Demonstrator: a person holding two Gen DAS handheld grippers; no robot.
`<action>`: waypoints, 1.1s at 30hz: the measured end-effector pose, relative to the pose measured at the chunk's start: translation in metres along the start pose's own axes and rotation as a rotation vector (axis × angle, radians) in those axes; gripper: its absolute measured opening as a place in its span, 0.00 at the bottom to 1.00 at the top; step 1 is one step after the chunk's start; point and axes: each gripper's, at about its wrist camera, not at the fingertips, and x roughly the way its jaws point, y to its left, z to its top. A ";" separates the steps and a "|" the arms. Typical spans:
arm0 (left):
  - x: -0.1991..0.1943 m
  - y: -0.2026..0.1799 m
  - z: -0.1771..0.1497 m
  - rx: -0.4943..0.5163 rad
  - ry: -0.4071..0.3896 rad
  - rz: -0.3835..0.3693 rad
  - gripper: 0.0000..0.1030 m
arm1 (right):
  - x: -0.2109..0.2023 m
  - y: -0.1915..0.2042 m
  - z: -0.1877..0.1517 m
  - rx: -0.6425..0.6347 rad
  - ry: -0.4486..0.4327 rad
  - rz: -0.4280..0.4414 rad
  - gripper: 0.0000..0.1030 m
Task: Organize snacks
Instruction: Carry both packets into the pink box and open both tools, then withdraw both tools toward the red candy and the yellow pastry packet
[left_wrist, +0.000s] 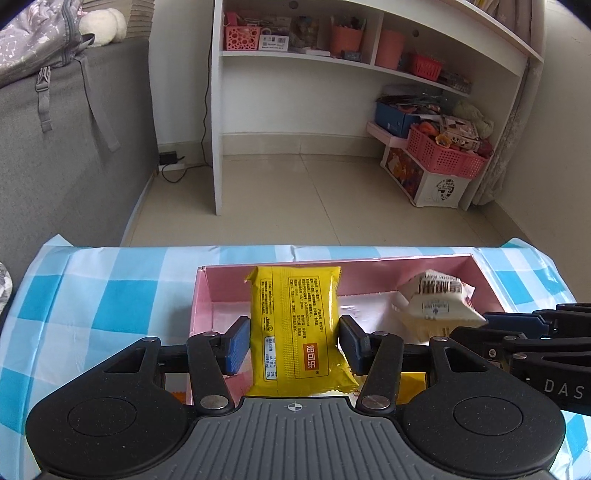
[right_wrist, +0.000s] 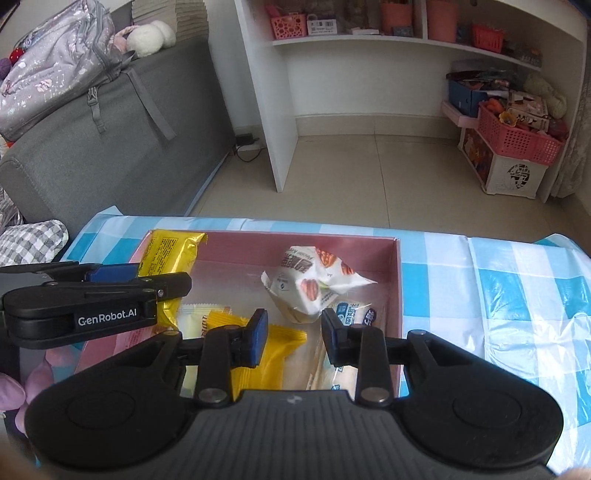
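Note:
A pink box (left_wrist: 275, 266) sits on the blue-checked tablecloth; it also shows in the right wrist view (right_wrist: 392, 295). My left gripper (left_wrist: 294, 341) is shut on a yellow snack packet (left_wrist: 295, 325) and holds it upright over the box's left part; the packet also shows in the right wrist view (right_wrist: 168, 258). My right gripper (right_wrist: 293, 332) is open over the box, just below a white snack packet with red print (right_wrist: 314, 280), which also shows in the left wrist view (left_wrist: 436, 306). Another yellow packet (right_wrist: 277, 347) and white packets (right_wrist: 354, 314) lie in the box.
The blue-checked tablecloth (right_wrist: 498, 295) covers the table. Beyond it are tiled floor, a white shelf unit (left_wrist: 218, 110), a grey sofa (right_wrist: 92, 147) with a backpack, and pink baskets (right_wrist: 517, 140) at the right.

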 end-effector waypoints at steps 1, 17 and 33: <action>0.001 0.001 0.000 -0.004 -0.003 -0.006 0.55 | -0.001 0.000 0.001 0.004 -0.008 0.001 0.45; -0.046 -0.006 -0.015 0.042 -0.004 -0.027 0.78 | -0.033 0.010 -0.003 -0.003 -0.020 -0.005 0.82; -0.121 -0.006 -0.055 0.079 0.025 -0.020 0.85 | -0.085 0.024 -0.034 -0.015 -0.012 -0.017 0.93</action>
